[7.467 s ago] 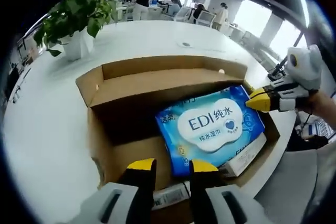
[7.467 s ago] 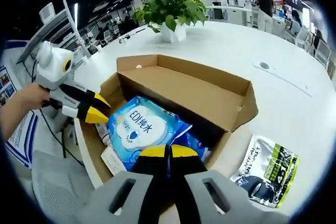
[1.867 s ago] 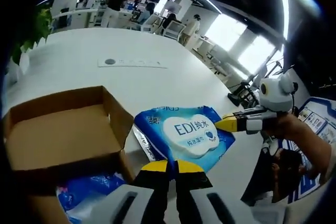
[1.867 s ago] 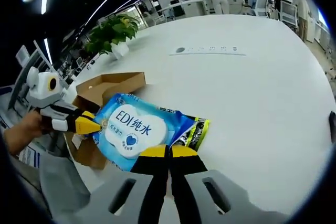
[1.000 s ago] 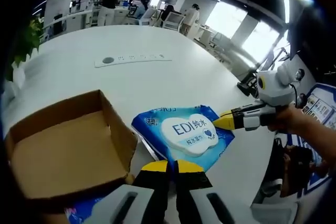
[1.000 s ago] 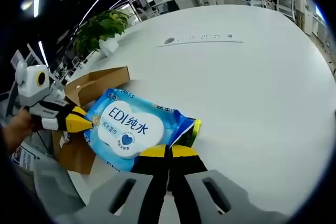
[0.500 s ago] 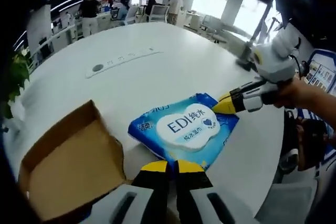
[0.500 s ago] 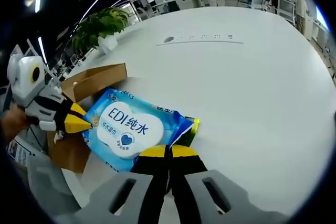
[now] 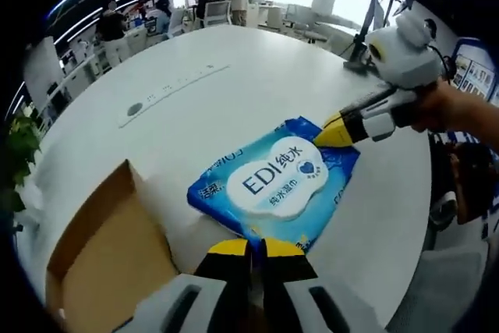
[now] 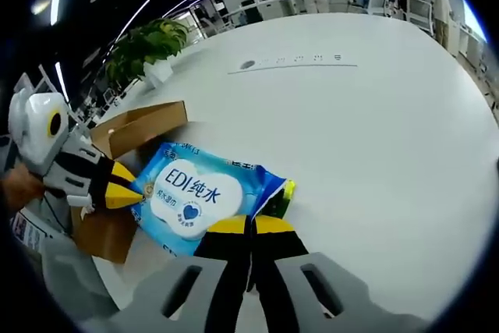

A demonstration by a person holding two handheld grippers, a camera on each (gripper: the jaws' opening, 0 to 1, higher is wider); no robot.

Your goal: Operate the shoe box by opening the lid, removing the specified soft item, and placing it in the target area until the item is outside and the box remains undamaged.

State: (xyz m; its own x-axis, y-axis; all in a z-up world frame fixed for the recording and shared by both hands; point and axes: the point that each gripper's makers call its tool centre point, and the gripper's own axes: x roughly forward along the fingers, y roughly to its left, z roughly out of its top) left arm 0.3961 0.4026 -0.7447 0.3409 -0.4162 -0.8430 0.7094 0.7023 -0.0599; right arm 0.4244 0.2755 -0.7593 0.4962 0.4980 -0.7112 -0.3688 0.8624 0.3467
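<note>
Left gripper [image 9: 249,246]: your yellow tips are pinched together on the near edge of the wipes pack [image 9: 274,184], jaws narrow, holding it. Right gripper [image 10: 249,225]: same story, tips closed tight on the opposite edge of the pack [image 10: 199,195].

In the left gripper view your right gripper [image 9: 323,132] comes in from the right, its yellow tip touching the pack's far corner, with your hand [image 9: 460,111] behind it. In the right gripper view your left gripper [image 10: 127,193] comes in from the left, its tip on the pack's left edge.

Pack: blue, soft, with a white cloud-shaped label reading "EDI" followed by Chinese characters, a smaller line of characters beneath and a small blue heart. It lies stretched between your two grippers over the white table [image 9: 234,99], outside the box [image 9: 101,263].

Box: brown cardboard, open, left of your left gripper and just beyond your left gripper's tip in the right gripper view [image 10: 136,126]. No tears visible on the flaps you can see.

A green-yellow packet [image 10: 282,196] pokes out just ahead of your right tips, under the pack's edge; its printing can't be read.

A potted plant [image 10: 148,48] stands well beyond the box. A grey strip [image 10: 296,60] with a round cap lies far ahead on the table.
</note>
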